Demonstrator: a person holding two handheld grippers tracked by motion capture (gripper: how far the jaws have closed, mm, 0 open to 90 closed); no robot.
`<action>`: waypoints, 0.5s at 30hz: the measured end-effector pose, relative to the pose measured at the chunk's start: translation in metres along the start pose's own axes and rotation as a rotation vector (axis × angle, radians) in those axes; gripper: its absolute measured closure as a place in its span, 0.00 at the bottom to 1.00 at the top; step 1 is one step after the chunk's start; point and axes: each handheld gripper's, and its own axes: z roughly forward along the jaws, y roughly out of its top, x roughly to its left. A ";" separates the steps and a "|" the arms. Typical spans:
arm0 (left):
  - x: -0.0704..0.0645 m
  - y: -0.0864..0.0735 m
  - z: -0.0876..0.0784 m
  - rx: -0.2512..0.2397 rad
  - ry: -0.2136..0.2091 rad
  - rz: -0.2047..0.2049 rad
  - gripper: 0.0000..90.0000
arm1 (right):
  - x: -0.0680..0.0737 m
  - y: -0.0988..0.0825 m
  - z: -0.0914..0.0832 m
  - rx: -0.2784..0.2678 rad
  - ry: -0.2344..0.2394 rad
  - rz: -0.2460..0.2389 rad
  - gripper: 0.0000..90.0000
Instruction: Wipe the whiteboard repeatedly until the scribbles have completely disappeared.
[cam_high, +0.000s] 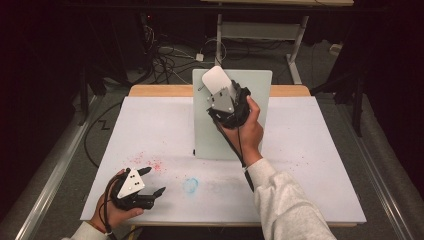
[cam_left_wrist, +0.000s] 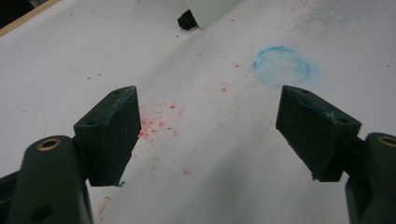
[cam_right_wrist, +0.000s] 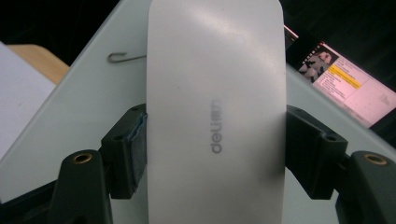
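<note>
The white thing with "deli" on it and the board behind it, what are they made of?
The white eraser, squeezed between the right tool's jaws, looks like smooth plastic: a soft matte sheen, rounded corners and printed grey letters. The pale board standing behind it looks hard and smooth with a faint shine, maybe coated metal or plastic; I can't tell which.

Overhead light is hitting the white table top (cam_high: 310, 150) evenly; surroundings are falling off to near black, floor dim. Soft shadows are sitting under hands in high view. High view is looking low-res, slightly soft. Glare is washing out the top of the white eraser (cam_right_wrist: 215, 70) in right gripper view; bg there is blurring. Left gripper view's far edge is going soft.
</note>
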 end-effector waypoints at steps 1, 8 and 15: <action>0.001 0.000 0.000 -0.004 0.005 0.009 0.24 | -0.002 0.001 0.000 -0.003 -0.002 0.009 0.34; 0.000 0.000 0.000 -0.001 -0.002 0.004 0.24 | 0.019 0.003 0.001 0.012 0.041 -0.042 0.34; 0.000 0.001 0.000 0.000 -0.003 0.004 0.24 | 0.056 -0.009 -0.003 0.032 0.125 -0.149 0.34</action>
